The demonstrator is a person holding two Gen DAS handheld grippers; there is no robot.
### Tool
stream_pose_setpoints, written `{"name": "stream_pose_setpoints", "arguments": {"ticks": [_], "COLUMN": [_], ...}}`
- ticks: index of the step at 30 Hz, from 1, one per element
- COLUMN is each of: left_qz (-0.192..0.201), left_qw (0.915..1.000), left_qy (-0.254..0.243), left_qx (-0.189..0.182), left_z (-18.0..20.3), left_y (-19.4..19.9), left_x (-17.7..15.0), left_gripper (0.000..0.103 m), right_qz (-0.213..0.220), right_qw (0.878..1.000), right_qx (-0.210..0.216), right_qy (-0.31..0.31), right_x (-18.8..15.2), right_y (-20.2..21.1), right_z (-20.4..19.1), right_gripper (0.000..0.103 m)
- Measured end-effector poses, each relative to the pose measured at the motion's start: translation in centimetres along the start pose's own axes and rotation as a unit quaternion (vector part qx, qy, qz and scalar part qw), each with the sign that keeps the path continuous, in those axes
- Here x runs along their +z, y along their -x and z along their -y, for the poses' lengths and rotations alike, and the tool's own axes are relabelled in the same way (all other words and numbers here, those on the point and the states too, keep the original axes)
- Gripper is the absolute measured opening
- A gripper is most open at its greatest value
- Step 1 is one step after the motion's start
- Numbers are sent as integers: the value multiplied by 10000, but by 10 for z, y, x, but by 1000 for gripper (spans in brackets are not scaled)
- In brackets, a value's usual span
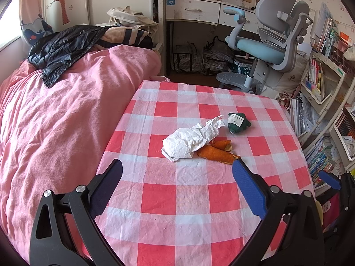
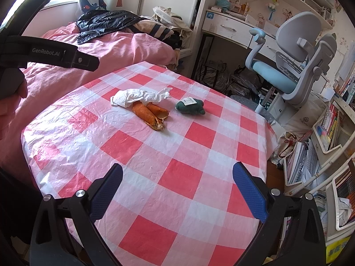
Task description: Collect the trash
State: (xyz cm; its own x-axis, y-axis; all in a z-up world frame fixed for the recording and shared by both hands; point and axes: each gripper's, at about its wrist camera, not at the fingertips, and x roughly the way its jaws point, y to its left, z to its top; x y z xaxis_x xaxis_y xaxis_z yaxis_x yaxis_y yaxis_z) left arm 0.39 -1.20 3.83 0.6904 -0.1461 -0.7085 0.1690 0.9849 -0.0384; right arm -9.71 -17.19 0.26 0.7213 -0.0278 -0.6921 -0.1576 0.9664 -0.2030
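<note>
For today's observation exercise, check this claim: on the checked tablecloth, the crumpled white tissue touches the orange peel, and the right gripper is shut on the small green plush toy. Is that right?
Not quite. The right gripper is open and empty, well short of the green plush toy, as the right wrist view shows. The rest holds: the crumpled white tissue touches the orange peel on the checked tablecloth.

The near edge of the checked tablecloth [image 1: 177, 210] is cut off by the frame and by the gripper bodies. Part of the orange peel [image 1: 216, 153] is covered by the crumpled tissue [image 1: 190, 139]. The label print on the green object [image 2: 190, 106] cannot be read.
</note>
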Motion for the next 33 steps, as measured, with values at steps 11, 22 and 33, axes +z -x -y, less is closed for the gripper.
{"name": "stream_pose_setpoints", "arguments": {"ticks": [11, 22, 33], "left_qz": [3, -68, -593], "left_qw": [10000, 9999, 9979], "left_qy": [-6, 45, 274], "left_qx": [1, 134, -20], "left_z": [0, -16, -44], "left_y": [0, -10, -67], "left_x": [0, -3, 6], "left_gripper": [96, 96, 95], "right_qz": [-4, 1, 9], "right_qw": [10000, 10000, 9995], "right_qx": [5, 55, 317], "right_qy": [5, -67, -41], "right_x": [0, 0, 2], "right_y": [0, 1, -7], "right_z": [1, 1, 4], "right_gripper": [95, 95, 95]}}
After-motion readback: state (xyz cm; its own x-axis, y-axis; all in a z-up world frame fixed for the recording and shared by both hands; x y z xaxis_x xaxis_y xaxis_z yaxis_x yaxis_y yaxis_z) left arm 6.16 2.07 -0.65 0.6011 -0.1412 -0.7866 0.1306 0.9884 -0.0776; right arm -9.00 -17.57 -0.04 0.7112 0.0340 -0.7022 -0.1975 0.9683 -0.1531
